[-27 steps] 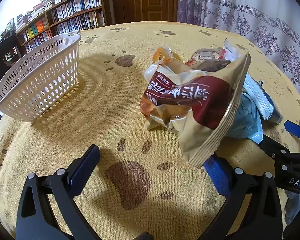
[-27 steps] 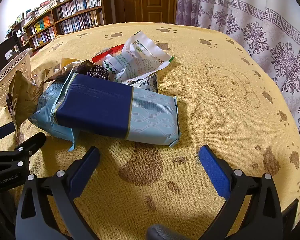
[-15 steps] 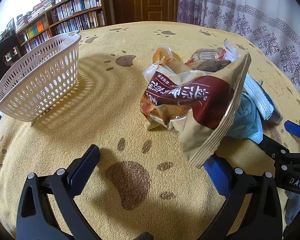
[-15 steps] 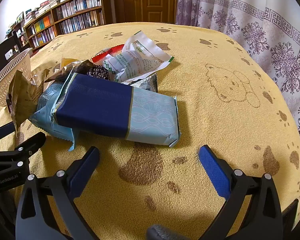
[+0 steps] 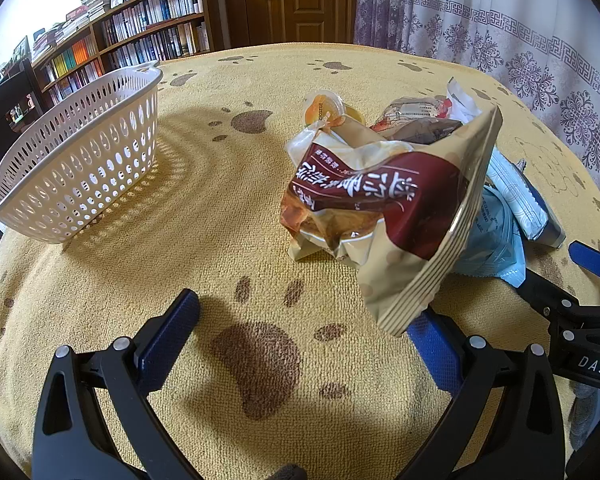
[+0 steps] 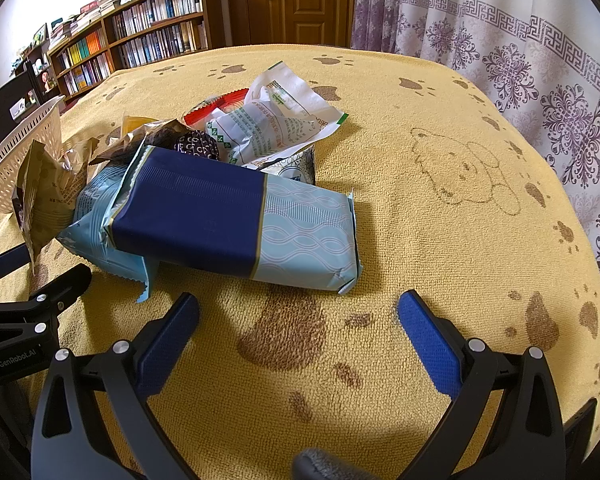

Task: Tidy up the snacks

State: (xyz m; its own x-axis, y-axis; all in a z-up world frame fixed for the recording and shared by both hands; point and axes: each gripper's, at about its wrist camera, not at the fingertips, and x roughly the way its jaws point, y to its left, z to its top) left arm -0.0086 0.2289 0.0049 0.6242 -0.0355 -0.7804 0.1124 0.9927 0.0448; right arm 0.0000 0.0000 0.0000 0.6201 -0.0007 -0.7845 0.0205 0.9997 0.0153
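Both grippers hover low over the counter's yellow paw-print cloth [image 6: 440, 128], each spread wide and holding nothing: the left gripper [image 5: 300, 320] faces the crinkled beige-and-maroon snack bag [image 5: 384, 208], whose lower corner hangs just over its right finger, and the right gripper [image 6: 298, 314] sits just short of the long navy-and-pale-blue foil packet [image 6: 236, 224]. The snacks lie heaped in one pile, the navy packet resting on a pale blue wrapper [image 6: 100, 240], with a white green-printed wrapper [image 6: 276, 120] behind it, while the white perforated plastic basket [image 5: 80, 160] stands well apart to the left, apparently with nothing in it (its floor is hidden from here). The risks come from the pile itself, I think. A grasp on the puffy maroon bag's thin sealed edge could slip, or drag its neighbours along; closing on the navy packet may catch the wrapper beneath. With both grippers so near each other, they might also collide.
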